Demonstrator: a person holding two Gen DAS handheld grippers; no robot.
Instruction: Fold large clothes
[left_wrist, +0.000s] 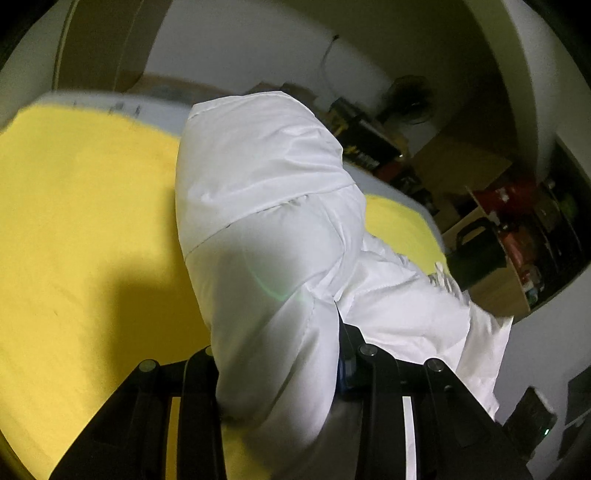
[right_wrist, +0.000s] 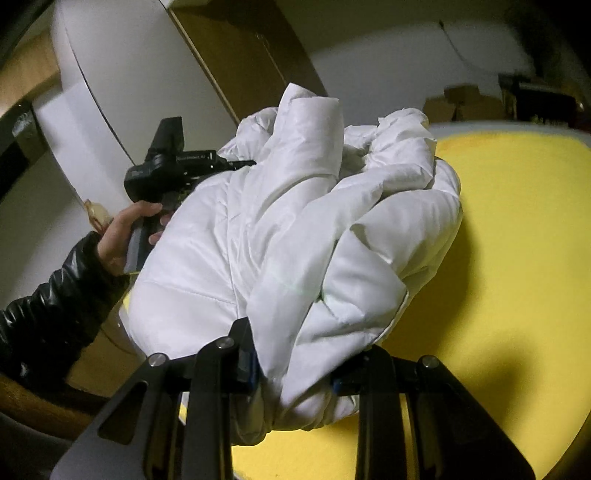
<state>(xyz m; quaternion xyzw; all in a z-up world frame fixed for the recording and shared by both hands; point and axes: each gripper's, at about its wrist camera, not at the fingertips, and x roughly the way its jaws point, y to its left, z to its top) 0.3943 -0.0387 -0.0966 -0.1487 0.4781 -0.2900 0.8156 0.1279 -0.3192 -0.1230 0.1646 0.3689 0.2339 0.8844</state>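
A white puffy quilted jacket (left_wrist: 266, 206) hangs bunched above a yellow sheet (left_wrist: 81, 206) on a bed. My left gripper (left_wrist: 280, 373) is shut on a thick fold of the jacket, which hides the fingertips. In the right wrist view the jacket (right_wrist: 295, 229) is crumpled in front of the camera, and my right gripper (right_wrist: 295, 373) is shut on its lower folds. The left gripper (right_wrist: 166, 166) also shows there, held by a hand in a black sleeve, its fingers buried in the jacket.
The yellow sheet (right_wrist: 517, 258) covers the bed under the jacket. Cluttered shelves and boxes (left_wrist: 509, 229) stand to the right of the bed. A wardrobe with brown doors (right_wrist: 229, 48) and white walls stand behind.
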